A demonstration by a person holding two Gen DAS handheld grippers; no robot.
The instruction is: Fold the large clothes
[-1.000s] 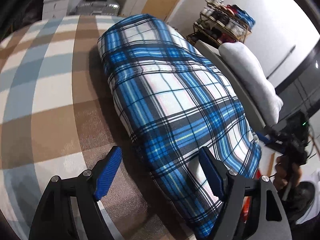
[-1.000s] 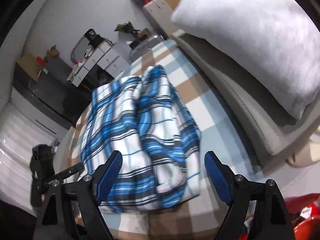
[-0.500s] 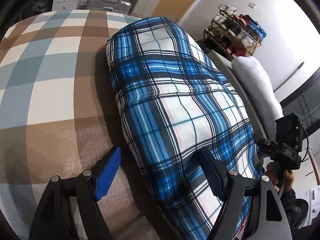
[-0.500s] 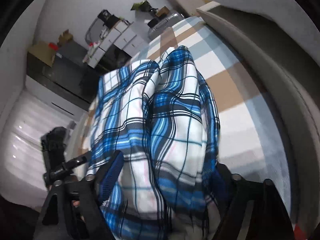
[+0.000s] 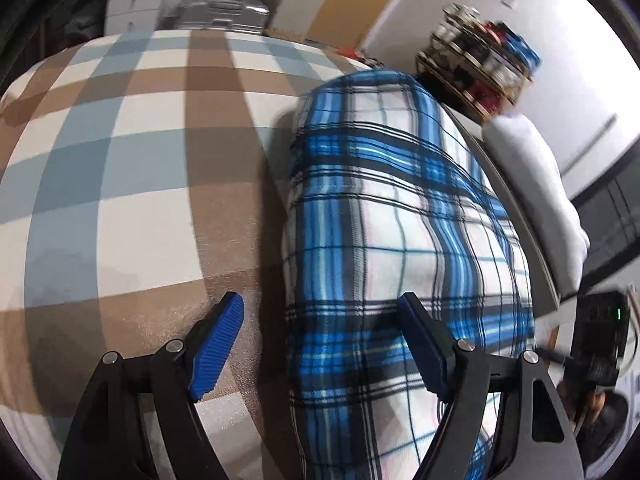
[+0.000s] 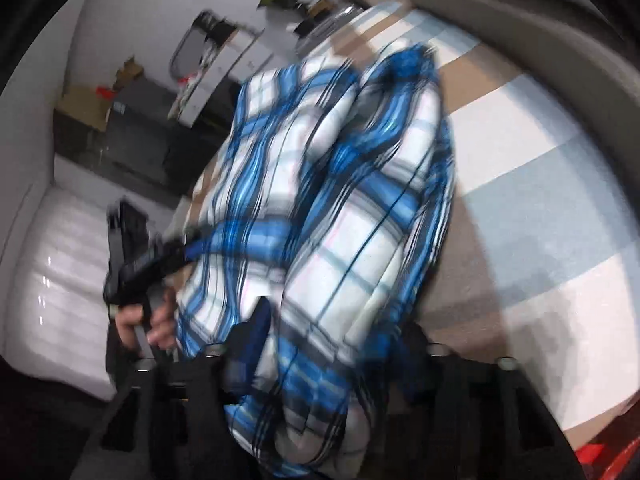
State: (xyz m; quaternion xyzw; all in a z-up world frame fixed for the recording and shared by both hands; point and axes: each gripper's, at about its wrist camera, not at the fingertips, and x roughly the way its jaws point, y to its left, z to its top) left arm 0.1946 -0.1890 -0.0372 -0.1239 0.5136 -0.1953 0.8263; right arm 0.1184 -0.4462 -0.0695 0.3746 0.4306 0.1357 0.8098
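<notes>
Plaid blanket, blue and white, lies folded in a thick bundle on the checked bedcover. Left gripper has its jaws apart, straddling the bundle's near edge. Right gripper has just been closing its jaws, with the bundle's end between them.

The folded garment is plaid: bright blue and white with thin black lines. The bed cover beneath it is checked in brown, pale blue and white. The left gripper is black with ribbed blue pads, and the pillow is plain white.
</notes>
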